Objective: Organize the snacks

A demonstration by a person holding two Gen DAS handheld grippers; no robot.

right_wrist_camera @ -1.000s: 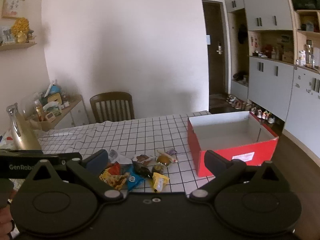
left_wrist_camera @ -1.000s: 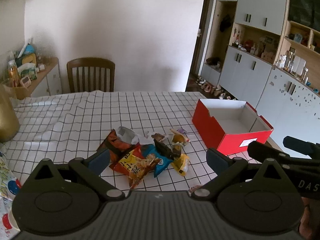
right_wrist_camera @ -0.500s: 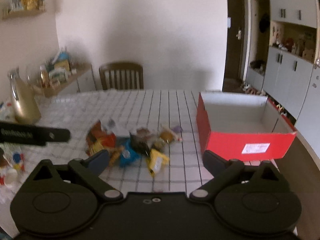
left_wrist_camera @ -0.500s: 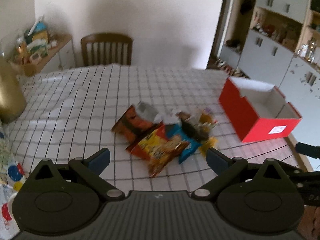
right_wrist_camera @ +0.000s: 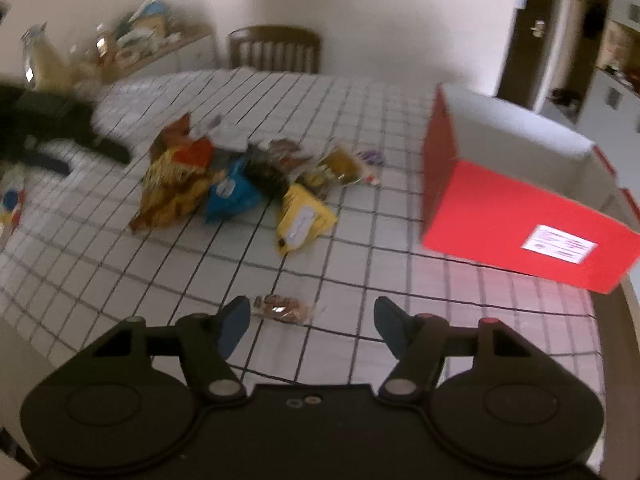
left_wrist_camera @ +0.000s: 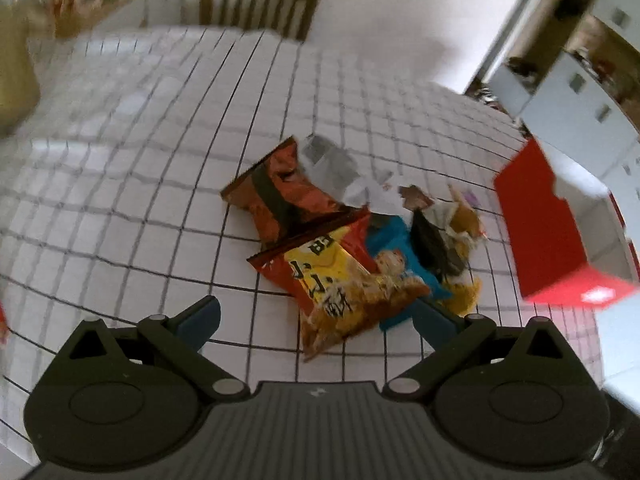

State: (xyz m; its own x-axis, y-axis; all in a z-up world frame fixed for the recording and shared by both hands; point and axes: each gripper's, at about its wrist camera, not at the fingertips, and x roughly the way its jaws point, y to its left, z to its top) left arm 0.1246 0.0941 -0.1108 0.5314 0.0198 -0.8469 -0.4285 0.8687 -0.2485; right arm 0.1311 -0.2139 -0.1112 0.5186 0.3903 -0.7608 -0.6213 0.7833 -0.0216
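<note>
On the worktop (left_wrist_camera: 120,184), which is covered with a gridded cloth, a heap of snack packets (left_wrist_camera: 352,240) lies in a loose pile, with an open red box (right_wrist_camera: 516,208) standing well apart to its right; the box looks empty as far as its inside shows. The left tool (left_wrist_camera: 316,318) hangs above the near edge of the pile with its fingers spread wide and nothing between them, the yellow-and-red chip bag (left_wrist_camera: 344,284) lying just ahead of it. The right tool (right_wrist_camera: 312,330) is also spread open and empty, and a small clear-wrapped snack (right_wrist_camera: 282,306) lies by itself just beyond its left finger. The packets are probably light, puffed with air and slick-skinned, so they would crumple and slide, not resist; the contents of the chip bags are likely brittle. A pinch on a flat sealed edge or a corner should hold better than a squeeze across the swollen middle. The small yellow packet (right_wrist_camera: 302,218) lies clear at the pile's near side and seems the easiest to take first. Both views are blurred, so the finer wrappers cannot be told apart.
</note>
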